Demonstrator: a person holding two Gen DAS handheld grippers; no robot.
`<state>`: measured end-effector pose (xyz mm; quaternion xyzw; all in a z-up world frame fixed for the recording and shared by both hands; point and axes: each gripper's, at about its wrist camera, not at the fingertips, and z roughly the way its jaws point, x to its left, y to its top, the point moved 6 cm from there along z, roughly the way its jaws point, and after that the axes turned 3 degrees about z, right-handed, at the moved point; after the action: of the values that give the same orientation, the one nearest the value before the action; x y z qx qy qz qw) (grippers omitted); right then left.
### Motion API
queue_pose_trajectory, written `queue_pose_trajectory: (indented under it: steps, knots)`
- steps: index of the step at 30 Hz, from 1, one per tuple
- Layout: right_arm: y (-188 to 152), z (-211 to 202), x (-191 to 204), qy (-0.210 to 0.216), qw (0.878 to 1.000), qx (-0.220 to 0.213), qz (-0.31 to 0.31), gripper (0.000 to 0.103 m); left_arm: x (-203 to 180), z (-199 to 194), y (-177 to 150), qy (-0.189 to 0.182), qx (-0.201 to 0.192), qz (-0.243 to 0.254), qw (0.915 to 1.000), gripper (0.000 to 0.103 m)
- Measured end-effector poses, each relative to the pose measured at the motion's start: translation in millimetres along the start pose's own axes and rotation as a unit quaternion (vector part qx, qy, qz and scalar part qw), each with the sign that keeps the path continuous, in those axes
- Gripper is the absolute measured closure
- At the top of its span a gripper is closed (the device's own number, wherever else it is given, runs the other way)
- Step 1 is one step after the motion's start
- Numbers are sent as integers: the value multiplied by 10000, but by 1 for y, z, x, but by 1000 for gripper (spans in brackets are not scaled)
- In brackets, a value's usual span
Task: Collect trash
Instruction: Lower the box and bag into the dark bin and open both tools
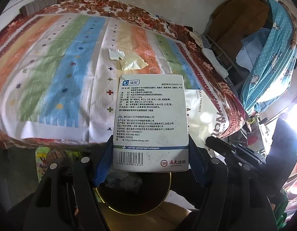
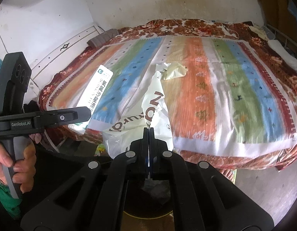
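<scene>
Jaws of the left gripper (image 1: 150,154) pinched a light, stiff medicine box (image 1: 151,119) by its side walls; right gripper (image 2: 148,134) jaws, pressed together, nipped a soft, crinkly white bag (image 2: 148,113) at six o'clock.

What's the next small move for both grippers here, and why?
Probably open the left gripper to drop the medicine box: it hangs over the dark bin below. The right gripper pinches the white plastic bag, which would likely follow.

Bed (image 2: 215,96), striped cloth (image 2: 244,88); crumpled wrappers (image 2: 174,70) on it.
</scene>
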<state>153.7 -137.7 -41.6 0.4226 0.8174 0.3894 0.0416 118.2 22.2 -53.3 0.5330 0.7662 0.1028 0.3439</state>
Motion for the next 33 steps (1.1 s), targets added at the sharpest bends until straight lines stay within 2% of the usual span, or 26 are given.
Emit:
queue_pose_trajectory:
  steps: [9,15,27,33]
  knots:
    - [-25,0,5,-24,9999,148,1,103,-5,8,-24,68,112,52,9999,33]
    - [-47,13,4,-236,9985,492,-14,103,-7,25,-49,124,457,-14,9989,33]
    - [-88,49,3,-277,9900,1376,164,103,13,62,-80,140,1213,-833,9890,33]
    - [-101,66,0,-168,9834,1769,373,103,26,80,-92,130,1592,-1357,9778,33]
